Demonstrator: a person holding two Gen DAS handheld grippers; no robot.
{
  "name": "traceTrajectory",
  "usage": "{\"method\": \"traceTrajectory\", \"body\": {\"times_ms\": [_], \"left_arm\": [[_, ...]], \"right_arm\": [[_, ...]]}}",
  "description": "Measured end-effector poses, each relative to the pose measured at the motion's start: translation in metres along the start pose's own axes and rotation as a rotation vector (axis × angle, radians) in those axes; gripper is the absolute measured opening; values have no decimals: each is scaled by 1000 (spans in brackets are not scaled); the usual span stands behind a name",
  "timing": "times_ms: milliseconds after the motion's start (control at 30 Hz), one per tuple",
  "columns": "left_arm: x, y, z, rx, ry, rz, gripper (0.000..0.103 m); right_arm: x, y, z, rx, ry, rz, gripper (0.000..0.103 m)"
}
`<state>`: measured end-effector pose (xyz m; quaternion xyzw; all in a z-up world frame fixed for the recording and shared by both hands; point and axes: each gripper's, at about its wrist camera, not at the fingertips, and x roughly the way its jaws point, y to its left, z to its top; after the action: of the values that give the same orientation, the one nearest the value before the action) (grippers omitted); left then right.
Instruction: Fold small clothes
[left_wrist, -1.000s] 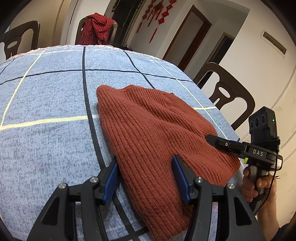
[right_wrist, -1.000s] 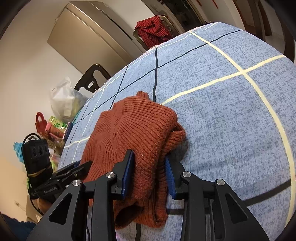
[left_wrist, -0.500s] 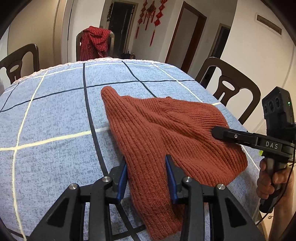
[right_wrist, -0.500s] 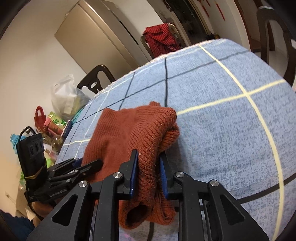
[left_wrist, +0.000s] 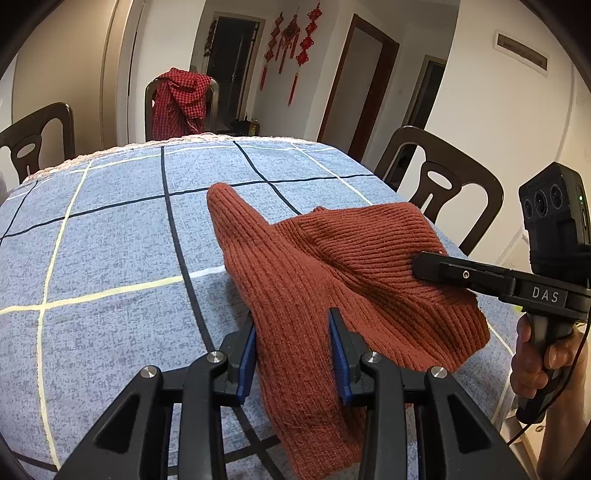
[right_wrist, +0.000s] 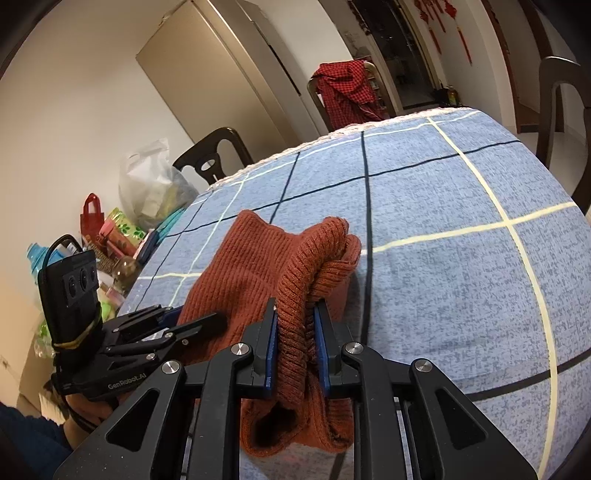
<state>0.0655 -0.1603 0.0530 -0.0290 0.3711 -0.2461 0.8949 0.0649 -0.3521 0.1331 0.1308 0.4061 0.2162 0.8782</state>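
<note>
Gripping the rust knit sweater (left_wrist: 332, 266) at six o'clock, the left gripper (left_wrist: 291, 343) pinches one near edge; the right gripper (right_wrist: 293, 339) is closing on a bunched fold. Beyond, toward twelve o'clock, the sweater lies on the blue checked tablecloth (left_wrist: 110, 229).
</note>
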Motion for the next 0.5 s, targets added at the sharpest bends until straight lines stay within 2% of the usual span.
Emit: {"method": "traceTrajectory", "body": {"times_ms": [267, 500], "left_arm": [[-21, 31, -3, -53, -40, 26, 37], [-48, 74, 2, -93, -86, 100, 37]], "right_arm": [[20, 28, 8, -49, 11, 69, 18], [63, 60, 18, -72, 44, 173, 18]]}}
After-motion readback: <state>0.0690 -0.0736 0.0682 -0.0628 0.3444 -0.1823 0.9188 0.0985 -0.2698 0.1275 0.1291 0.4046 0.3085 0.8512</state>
